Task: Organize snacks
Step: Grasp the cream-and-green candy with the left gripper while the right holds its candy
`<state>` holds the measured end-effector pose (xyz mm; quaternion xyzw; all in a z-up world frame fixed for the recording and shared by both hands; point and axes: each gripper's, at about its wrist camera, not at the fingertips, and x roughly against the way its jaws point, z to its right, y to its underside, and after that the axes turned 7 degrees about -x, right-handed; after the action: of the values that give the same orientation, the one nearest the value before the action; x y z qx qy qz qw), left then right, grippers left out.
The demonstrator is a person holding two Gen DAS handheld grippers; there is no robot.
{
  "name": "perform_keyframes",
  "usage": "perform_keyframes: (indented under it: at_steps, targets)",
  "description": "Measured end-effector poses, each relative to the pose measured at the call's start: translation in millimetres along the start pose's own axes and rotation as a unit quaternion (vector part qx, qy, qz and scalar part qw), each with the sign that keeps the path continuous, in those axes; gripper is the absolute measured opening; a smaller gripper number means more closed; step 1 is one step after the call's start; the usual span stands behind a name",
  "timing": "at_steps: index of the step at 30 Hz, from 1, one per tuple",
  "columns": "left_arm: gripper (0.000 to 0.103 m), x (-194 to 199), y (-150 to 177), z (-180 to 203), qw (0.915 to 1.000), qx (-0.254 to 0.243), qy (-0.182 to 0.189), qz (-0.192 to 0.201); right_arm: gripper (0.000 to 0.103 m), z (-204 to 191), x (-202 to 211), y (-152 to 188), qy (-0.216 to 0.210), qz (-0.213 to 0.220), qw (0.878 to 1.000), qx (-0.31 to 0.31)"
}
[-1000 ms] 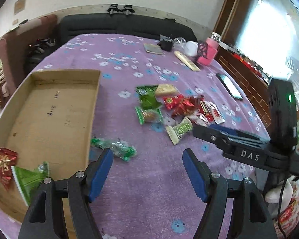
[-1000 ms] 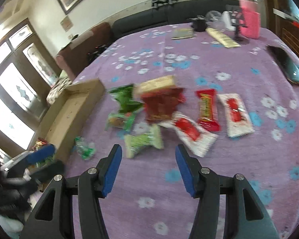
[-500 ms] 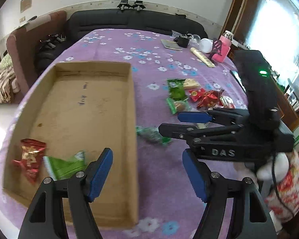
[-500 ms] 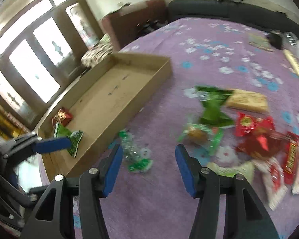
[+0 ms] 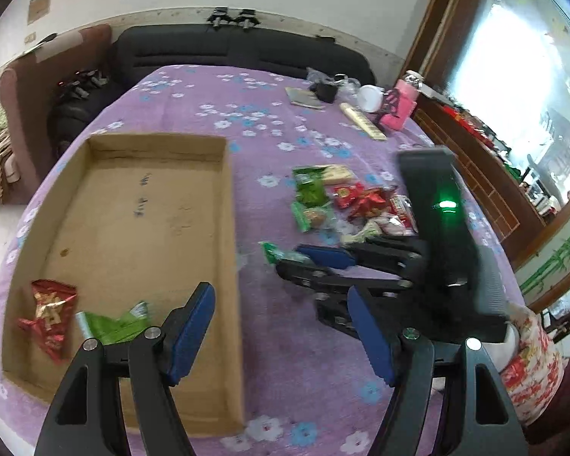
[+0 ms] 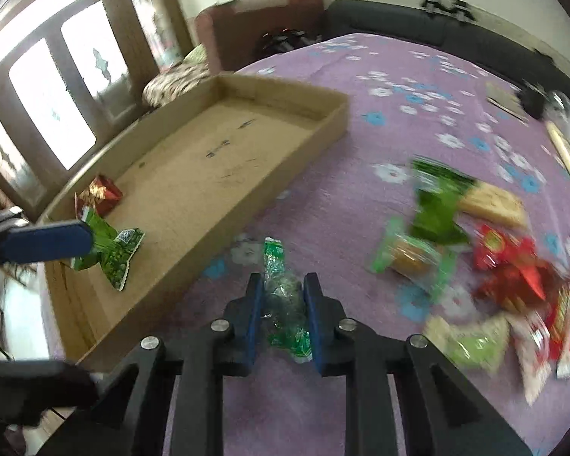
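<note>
A shallow cardboard tray [image 5: 144, 205] [image 6: 209, 174] lies on the purple flowered tablecloth. It holds a red packet [image 5: 49, 311] [image 6: 100, 193] and a green packet [image 5: 110, 323] [image 6: 110, 247] at its near end. My left gripper [image 5: 278, 292] hovers open over the tray's right wall, nothing between its fingers. Just right of the tray, my right gripper [image 6: 284, 279] [image 5: 288, 262] has its jaws closing, and the pads press on a green-and-clear snack packet [image 6: 285, 296] [image 5: 275, 252] that lies on the cloth. A pile of mixed snacks [image 5: 345, 201] [image 6: 475, 258] lies further right.
A pink bottle [image 5: 399, 108], a white object, a long yellow packet and small dark items stand at the table's far right. A black sofa [image 5: 239, 53] and a brown armchair [image 5: 22, 106] lie beyond the table. A patterned sleeve [image 5: 528, 361] shows at the lower right.
My right gripper swung left from the snack pile to the green-and-clear packet beside the tray and closed on it. My left gripper drifted over the tray edge and stayed open.
</note>
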<state>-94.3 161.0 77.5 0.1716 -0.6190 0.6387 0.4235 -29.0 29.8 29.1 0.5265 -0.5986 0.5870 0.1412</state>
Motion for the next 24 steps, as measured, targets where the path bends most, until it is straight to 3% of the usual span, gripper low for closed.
perform_keyframes:
  at_steps: [6, 12, 21, 24]
  targets:
    - [0.076, -34.0, -10.1, 35.4, 0.9987, -0.039, 0.025, -0.020, 0.021, 67.7, 62.7, 36.6, 0.009, 0.040, 0.995, -0.090]
    - [0.076, -88.6, -24.2, 74.5, 0.9950, -0.084, 0.030, -0.046, 0.021, 131.4, 86.6, 59.1, 0.032, 0.065, 0.982, -0.176]
    - [0.075, -138.7, -45.6, 114.5, 0.9780, -0.202, 0.023, -0.047, 0.021, 155.8, 89.1, 66.0, 0.003, 0.088, 0.972, -0.218]
    - [0.075, -159.4, -46.1, 119.7, 0.9727, -0.219, 0.015, -0.075, 0.021, 163.0, 88.4, 69.9, -0.006, 0.088, 0.970, -0.228]
